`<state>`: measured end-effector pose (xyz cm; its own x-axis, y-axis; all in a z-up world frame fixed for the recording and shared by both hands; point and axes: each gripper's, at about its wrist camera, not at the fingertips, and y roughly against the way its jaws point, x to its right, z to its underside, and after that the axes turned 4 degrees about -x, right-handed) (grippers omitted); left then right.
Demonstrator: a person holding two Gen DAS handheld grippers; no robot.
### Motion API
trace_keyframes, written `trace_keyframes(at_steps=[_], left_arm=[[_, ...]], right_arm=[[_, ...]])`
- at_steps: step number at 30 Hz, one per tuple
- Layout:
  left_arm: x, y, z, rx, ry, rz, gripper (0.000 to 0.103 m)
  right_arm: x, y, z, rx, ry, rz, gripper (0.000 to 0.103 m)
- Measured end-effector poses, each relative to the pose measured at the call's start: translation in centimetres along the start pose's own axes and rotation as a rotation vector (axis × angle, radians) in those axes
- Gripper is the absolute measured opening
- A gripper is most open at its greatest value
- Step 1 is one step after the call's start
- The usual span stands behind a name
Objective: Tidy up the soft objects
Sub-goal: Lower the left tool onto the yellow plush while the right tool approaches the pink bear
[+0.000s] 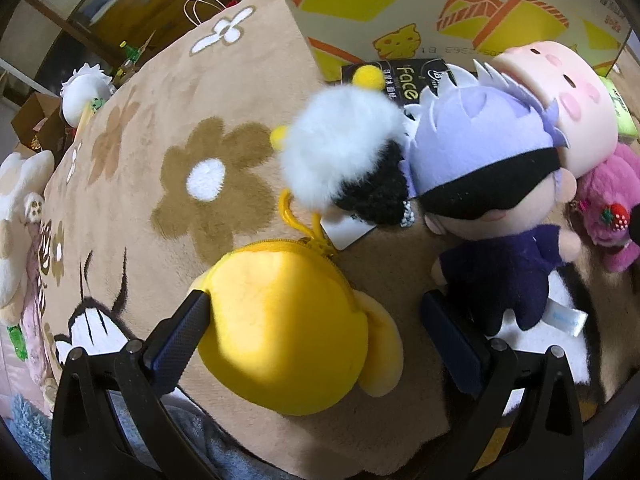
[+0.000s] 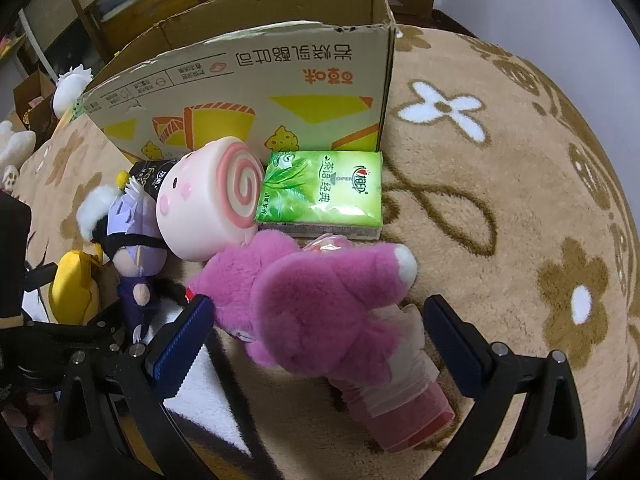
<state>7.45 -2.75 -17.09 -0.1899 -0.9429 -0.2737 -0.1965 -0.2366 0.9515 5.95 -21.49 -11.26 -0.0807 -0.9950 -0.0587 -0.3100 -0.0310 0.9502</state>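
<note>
left claw [image 1: 316,316] wide open around the yellow pouch [image 1: 288,328], right claw [image 2: 318,322] gaping over the pink plush [image 2: 316,304]: squeeze mid-body, gently.

Indoor lighting is moderate and warm. A bright patch falls on the yellow plush [image 1: 288,320] between the left claw [image 1: 316,340] fingers, its lower side shaded. Both views show strong fisheye bending and black corner vignetting. Background furniture beyond the cardboard box [image 2: 248,92] is dim and soft.
</note>
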Motion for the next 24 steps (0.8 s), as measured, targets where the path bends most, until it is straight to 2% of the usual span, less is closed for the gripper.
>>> trace_keyframes(at_steps=[5,7,10,17,24], left_arm=[[-0.1,-0.1,0.0,0.002,0.006,0.006,0.103],[-0.3,0.0,0.1,0.009,0.013,0.007,0.1],[-0.5,0.2,0.2,0.019,0.015,-0.005,0.092],[-1.0,0.2,0.2,0.028,0.014,-0.052,0.071],[-1.4,0.7,0.3,0.05,0.025,-0.042,0.066]], right_arm=[[0.1,0.1,0.1,0.003,-0.001,-0.004,0.103],[0.0,0.3,0.2,0.007,0.005,-0.014,0.1],[-0.4,0.7,0.5,0.012,0.016,-0.019,0.094],[-0.7,1.1,0.6,0.024,0.022,-0.014,0.09],[0.0,1.8,0.6,0.046,-0.011,-0.016,0.073]])
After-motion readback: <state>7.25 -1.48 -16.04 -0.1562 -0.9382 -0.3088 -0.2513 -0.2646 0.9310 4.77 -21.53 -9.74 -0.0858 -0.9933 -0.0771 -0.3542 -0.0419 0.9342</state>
